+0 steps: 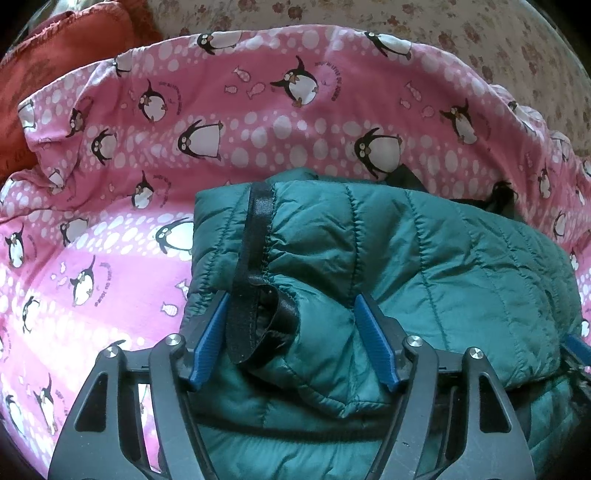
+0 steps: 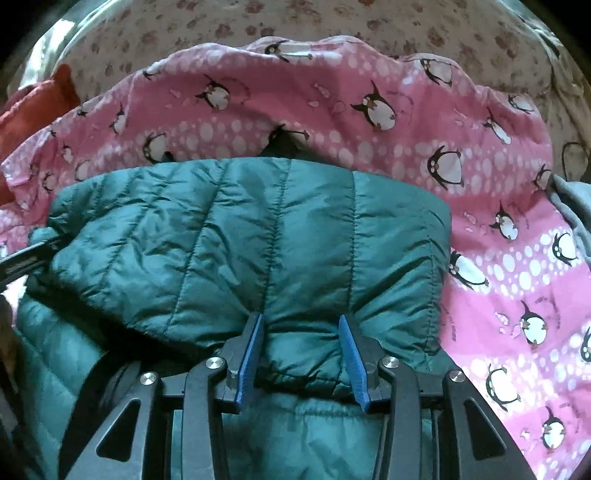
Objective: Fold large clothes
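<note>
You have one teal quilted jacket (image 1: 424, 258) in front of you, lying folded on one pink penguin-print sheet (image 1: 221, 122), with one rust-red cushion (image 1: 55, 74) at the far left and a floral cover (image 1: 480, 33) beyond. The sheet carries small curved lettering beside the penguins, too blurred to read; no brand shows on the jacket. The folded bundle's long axis runs left to right, its quilting seams running near to far, and a black-trimmed cuff (image 1: 255, 280) sits at its left end.

Your left gripper (image 1: 291, 310) has its blue fingers (image 1: 373, 339) spread fairly wide, straddling that cuff and the puffed fabric beside it. Your right gripper (image 2: 301, 328) has its fingers (image 2: 351, 354) set narrower around a bulge of jacket (image 2: 258, 236) at the near edge; whether either actually pinches, you cannot tell.
</note>
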`<state>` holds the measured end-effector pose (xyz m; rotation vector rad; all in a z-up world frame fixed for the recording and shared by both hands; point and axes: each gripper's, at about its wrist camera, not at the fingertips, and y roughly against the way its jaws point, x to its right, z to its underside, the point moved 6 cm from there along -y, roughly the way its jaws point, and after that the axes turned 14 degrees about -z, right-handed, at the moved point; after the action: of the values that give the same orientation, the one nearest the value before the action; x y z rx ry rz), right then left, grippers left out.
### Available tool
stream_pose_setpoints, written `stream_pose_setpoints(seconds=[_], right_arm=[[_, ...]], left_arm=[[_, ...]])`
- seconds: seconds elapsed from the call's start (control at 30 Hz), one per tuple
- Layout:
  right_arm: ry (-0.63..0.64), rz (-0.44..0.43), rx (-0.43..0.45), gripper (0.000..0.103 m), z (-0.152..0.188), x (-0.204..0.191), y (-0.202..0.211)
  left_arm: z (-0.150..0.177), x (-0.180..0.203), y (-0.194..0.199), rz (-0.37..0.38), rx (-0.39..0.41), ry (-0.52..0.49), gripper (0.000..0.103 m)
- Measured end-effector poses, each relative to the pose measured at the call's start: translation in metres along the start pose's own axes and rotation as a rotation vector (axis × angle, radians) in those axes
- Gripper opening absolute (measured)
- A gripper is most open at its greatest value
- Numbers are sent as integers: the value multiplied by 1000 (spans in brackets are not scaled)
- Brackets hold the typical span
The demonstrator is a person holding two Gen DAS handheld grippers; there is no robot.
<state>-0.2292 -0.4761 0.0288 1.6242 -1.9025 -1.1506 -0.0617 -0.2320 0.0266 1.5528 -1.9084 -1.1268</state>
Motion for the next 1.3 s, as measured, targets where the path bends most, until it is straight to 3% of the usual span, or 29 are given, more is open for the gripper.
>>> stream_pose_setpoints(seconds=[0.1, 0.27, 0.47, 0.57, 0.77, 0.9, 1.3], right_arm=[[-5, -25, 53, 40, 0, 0, 24], [5, 33, 112, 40, 0, 11, 45], [-92, 50, 11, 40, 10, 38, 10], [-88, 53, 13, 41, 16, 39, 2], [-109, 14, 47, 41, 16, 40, 28], [-134, 0, 83, 47, 20, 40, 49], [-131, -18, 42, 47, 51, 21, 70]], left_arm=[[1, 0, -1, 1, -2, 3, 70], [1, 0, -1, 0, 0, 2, 71], [2, 2, 0, 15, 4, 3, 76], [2, -2, 4, 23, 2, 0, 76], [4, -25, 29, 26, 10, 0, 76], [12, -41, 47, 33, 12, 10, 76], [60, -65, 87, 23, 10, -16, 76]])
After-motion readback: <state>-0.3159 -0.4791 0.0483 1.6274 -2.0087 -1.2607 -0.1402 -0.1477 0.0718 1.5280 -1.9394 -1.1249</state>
